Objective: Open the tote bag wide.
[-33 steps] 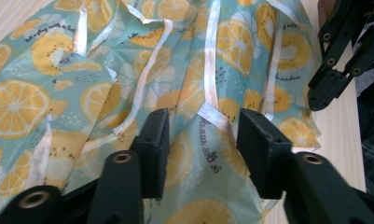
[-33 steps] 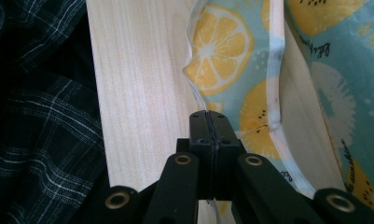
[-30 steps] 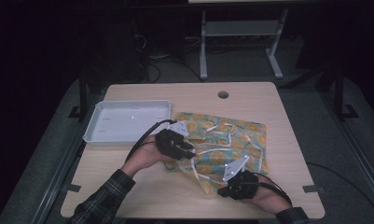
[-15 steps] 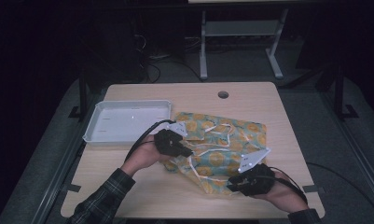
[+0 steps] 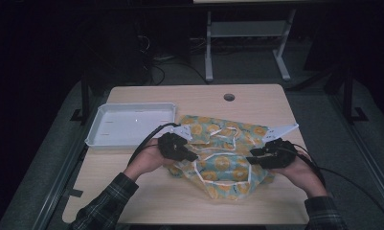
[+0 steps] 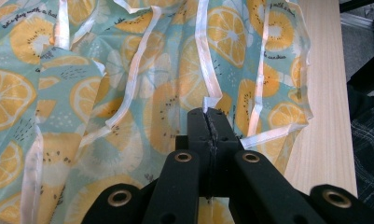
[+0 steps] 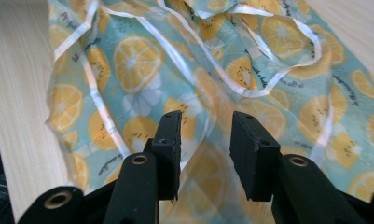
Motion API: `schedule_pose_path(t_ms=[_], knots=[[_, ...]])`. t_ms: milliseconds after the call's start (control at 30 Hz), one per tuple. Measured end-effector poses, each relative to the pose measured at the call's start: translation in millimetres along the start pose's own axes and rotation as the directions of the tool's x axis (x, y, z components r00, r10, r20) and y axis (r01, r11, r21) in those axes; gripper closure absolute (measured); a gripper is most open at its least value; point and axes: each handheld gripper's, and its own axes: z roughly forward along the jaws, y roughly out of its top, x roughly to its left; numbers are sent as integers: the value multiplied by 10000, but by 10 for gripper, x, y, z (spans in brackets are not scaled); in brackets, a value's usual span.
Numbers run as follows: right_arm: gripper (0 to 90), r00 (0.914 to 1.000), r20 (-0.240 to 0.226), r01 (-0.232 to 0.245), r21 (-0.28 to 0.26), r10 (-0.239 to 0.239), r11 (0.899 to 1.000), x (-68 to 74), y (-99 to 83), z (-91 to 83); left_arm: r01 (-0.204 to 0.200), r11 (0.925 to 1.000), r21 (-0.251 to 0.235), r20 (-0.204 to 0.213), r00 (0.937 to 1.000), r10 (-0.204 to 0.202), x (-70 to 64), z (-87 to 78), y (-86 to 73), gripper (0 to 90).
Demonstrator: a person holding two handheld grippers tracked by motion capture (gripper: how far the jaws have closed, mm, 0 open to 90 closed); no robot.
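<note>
Left gripper point(image 6: 208, 122) rising from the bottom edge, black fingers point(image 6: 197, 128) pressed together with no gap, pinching a white ribbon point(image 6: 208, 70) where it meets the fruit-print cloth point(image 6: 128, 107). Cloth spread rumpled across most of the frame: pale teal, printed with orange slices and kiwi halves, crossed by several more white ribbon strips running top to bottom. Right hem of the cloth edged in white, lying on the pale wooden surface point(image 6: 327, 93). Plaid sleeve point(image 6: 367, 140) at the far right edge, beyond the surface.
</note>
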Motion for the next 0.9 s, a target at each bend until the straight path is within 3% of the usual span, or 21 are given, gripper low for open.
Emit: schedule_pose_path(t_ms=[133,233,367,600,900], knots=[[776,10000,-55,74,421,-72,9991,-76,34,136,-34,10000,-37,-14,10000,34,4,-11,-1,897],[891,9999,-128,50,457,-45,9989,-91,35,144,-8,9999,-124,-71,10000,7,-8,-19,0,897],[895,9998,-103,147,159,-145,9998,-54,16,45,-113,9994,-327,-154,9998,108,-32,-72,8,897],[894,9985,-70,547,-116,-548,9984,142,-70,-140,-97,9941,-1078,-159,9998,80,-169,-219,-13,897],[894,9960,-547,716,184,-705,9973,386,-252,-154,-186,9964,-831,198,9996,203,-345,-175,-141,897]])
